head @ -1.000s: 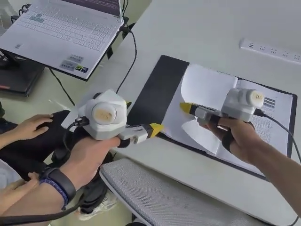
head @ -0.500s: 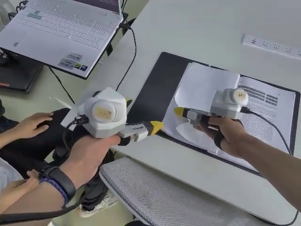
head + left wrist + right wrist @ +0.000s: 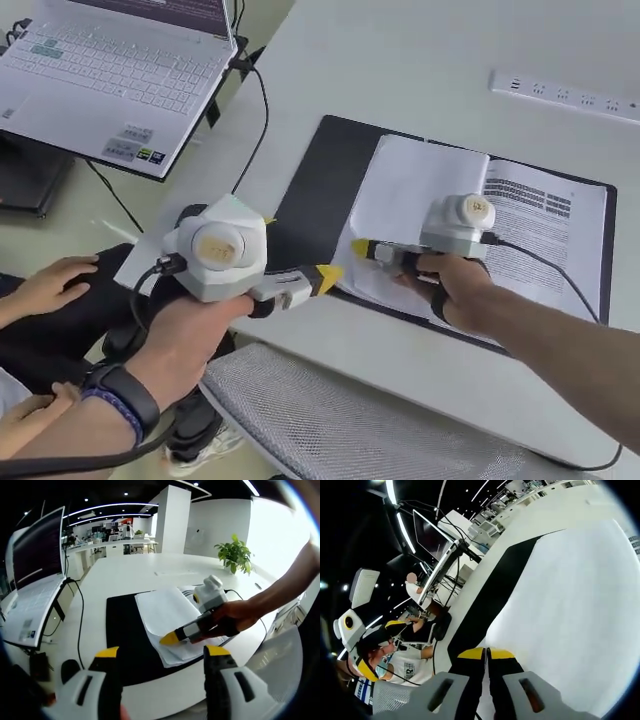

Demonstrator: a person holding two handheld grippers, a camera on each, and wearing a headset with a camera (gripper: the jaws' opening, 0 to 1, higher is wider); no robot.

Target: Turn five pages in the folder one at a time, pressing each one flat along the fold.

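Note:
A black folder (image 3: 325, 185) lies open on the white table, with a blank turned page (image 3: 415, 205) over its middle and a printed page (image 3: 550, 225) on the right. My right gripper (image 3: 360, 247) is shut, and its yellow tip rests low on the near left part of the blank page (image 3: 580, 595). No paper shows between its jaws (image 3: 487, 653). My left gripper (image 3: 325, 277) hangs open just off the table's front edge, left of the folder and apart from it. In the left gripper view its open jaws (image 3: 162, 651) frame the folder (image 3: 120, 630) and the right gripper (image 3: 172, 638).
A white laptop (image 3: 110, 70) stands at the back left with a cable (image 3: 255, 120) running toward the folder. A power strip (image 3: 565, 97) lies at the back right. A grey mesh chair (image 3: 330, 420) sits below the front edge. Another person's hand (image 3: 50, 285) rests at the left.
The turned page arched up above the folder a second ago and now lies nearly flat. My right gripper has moved left and down with it. The left gripper has barely shifted.

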